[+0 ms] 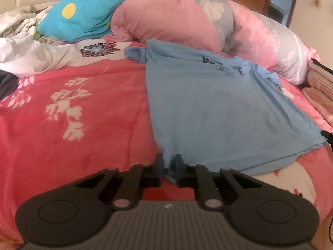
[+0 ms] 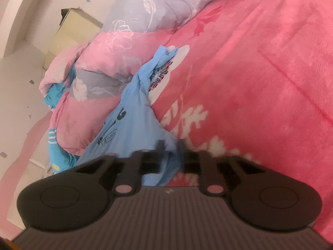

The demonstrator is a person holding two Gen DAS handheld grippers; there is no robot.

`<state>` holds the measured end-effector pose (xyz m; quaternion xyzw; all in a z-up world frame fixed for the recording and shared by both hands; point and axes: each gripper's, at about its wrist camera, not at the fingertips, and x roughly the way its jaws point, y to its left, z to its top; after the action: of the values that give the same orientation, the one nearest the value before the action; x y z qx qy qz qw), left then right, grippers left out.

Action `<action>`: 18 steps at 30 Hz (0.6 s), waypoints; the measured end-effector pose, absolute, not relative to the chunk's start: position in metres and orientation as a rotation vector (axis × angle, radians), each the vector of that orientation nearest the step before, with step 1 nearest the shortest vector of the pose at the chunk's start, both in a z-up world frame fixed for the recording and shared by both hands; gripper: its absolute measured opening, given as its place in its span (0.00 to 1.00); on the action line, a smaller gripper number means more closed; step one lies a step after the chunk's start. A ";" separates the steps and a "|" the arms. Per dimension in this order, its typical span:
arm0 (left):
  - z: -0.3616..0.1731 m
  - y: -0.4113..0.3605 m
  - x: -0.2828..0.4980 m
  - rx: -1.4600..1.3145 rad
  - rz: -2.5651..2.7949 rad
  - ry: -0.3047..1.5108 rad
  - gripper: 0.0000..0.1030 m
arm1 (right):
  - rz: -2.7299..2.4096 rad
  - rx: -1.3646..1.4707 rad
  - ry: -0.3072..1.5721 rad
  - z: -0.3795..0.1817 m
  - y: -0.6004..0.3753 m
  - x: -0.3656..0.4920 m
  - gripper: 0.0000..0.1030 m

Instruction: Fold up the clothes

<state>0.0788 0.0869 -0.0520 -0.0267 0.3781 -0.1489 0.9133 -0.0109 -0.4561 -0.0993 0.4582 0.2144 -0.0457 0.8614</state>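
A light blue T-shirt point(image 1: 216, 112) with a dark print lies spread on the pink floral bedspread point(image 1: 72, 108), its hem towards me. My left gripper point(image 1: 169, 160) is shut on the near left corner of that hem, with blue cloth pinched between its black fingers. In the right wrist view the same blue T-shirt point(image 2: 129, 125) is bunched and stretched up towards the quilt. My right gripper point(image 2: 171, 144) is shut on a fold of it, the cloth hanging down between the fingers. The right wrist view is tilted and blurred.
A rolled pink and grey quilt point(image 1: 187, 18) lies behind the shirt, with a turquoise pillow point(image 1: 83, 14) to its left. White crumpled clothes point(image 1: 27, 52) sit at the far left. Pink folded cloth point(image 1: 318, 91) lies at the right edge. A pale cabinet point(image 2: 70, 33) stands by the wall.
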 end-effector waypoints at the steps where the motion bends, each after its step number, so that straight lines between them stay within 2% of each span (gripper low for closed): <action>1: -0.051 0.087 0.079 -0.063 -0.301 0.781 0.06 | -0.090 0.970 0.445 -0.100 -0.456 -0.012 0.04; 18: 0.005 0.128 0.027 -0.194 -0.375 0.669 0.04 | -0.019 0.943 0.325 -0.044 -0.433 -0.082 0.02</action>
<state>0.0273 0.1278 0.0047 -0.0943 0.3260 -0.1826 0.9228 -0.0825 -0.4329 -0.0442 0.4521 0.1560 -0.0090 0.8782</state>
